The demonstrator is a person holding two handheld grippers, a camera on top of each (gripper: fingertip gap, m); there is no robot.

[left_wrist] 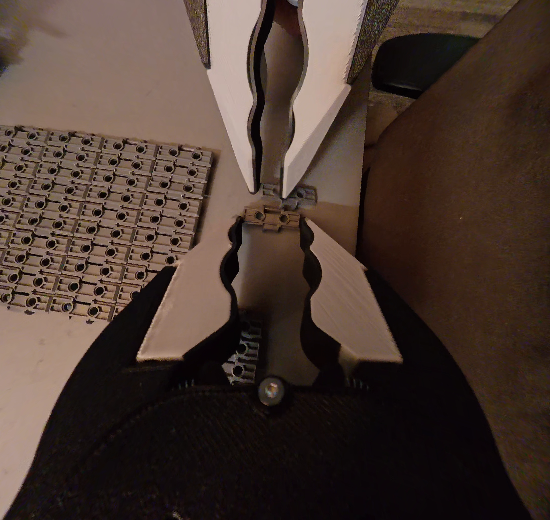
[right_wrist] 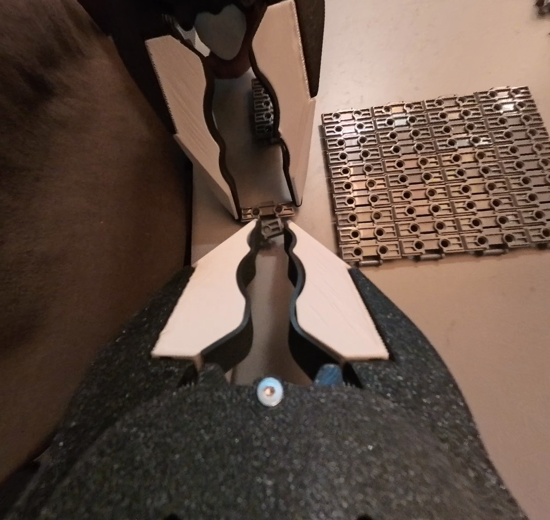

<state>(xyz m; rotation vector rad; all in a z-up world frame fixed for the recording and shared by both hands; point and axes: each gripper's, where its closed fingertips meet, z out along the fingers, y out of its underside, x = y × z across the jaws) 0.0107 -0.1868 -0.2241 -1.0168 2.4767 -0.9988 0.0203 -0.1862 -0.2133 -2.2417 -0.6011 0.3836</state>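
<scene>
Gripping a small grey link piece [left_wrist: 271, 219] by its two ends, the left gripper [left_wrist: 271, 223] fills the lower part of the left wrist view, its white fingers [left_wrist: 205, 291] lined with wavy black pads and closed on the piece at the tips. The piece has two round holes and lies crosswise between those tips, above the pale table [left_wrist: 104, 74]. From the top of that view the right gripper [left_wrist: 269, 192] points down toward it, tips nearly meeting the left ones; between them sits a second grey piece [left_wrist: 300, 194], part of which sticks out to the right of the tip. The two pieces touch or nearly touch; which one cannot be told. To the left, a flat mat of joined grey links [left_wrist: 98, 220] lies on the table, well clear of both grippers. A brown fabric surface [left_wrist: 461, 238] fills the right side.

In the right wrist view the right gripper [right_wrist: 270, 228] reaches up from the bottom, its speckled dark body [right_wrist: 268, 431] in front and its white fingers [right_wrist: 214, 294] pinched on the second grey piece [right_wrist: 270, 226]. Directly above, the left gripper [right_wrist: 266, 210] comes down from the top with the small grey link piece [right_wrist: 266, 210] held across its tips, just beside the other. The mat [right_wrist: 440, 178] lies to the right on the table [right_wrist: 416, 29], and the brown fabric [right_wrist: 74, 178] covers the left.
</scene>
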